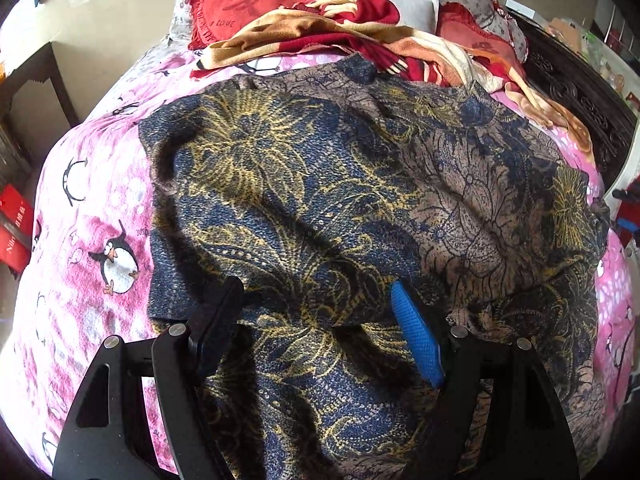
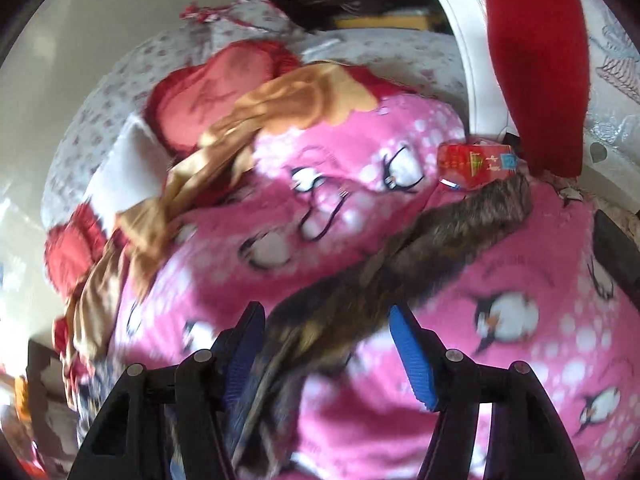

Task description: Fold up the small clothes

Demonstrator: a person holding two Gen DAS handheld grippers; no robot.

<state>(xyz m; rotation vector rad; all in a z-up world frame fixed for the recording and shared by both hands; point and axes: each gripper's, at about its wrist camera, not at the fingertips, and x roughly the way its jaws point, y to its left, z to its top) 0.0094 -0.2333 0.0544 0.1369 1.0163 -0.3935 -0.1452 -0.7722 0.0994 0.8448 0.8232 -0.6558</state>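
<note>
From my left wrist, the garment [image 1: 360, 208], a blue, gold and brown floral piece, lies spread over most of the pink penguin blanket [image 1: 92, 240]. It is rumpled, with one layer doubled over along its near edge and a fold line running across the lower middle. My left tongs [image 1: 316, 300] hover over that near part with the fingers wide apart; the blue pad [image 1: 416, 336] on one finger shows bare, and cloth lies between and under the fingers but nothing is pinched. Beyond the garment sit a red heart cushion [image 1: 256, 4] and a crumpled red-and-tan throw [image 1: 320, 32].

From my right wrist, the picture is blurred. A narrow strip of the garment [image 2: 420, 256] stretches across the blanket [image 2: 360, 184] from between my right tongs [image 2: 326, 320] out toward a red box [image 2: 476, 164]. The fingers stand apart; the cloth passes close by one pad [image 2: 236, 376] and clear of the other, so I read these tongs as released too, though the blur leaves some doubt.

I judge the fold barely begun: perhaps one rough lap is made, but the garment is neither smoothed nor squared, and most of the folding is left.
</note>
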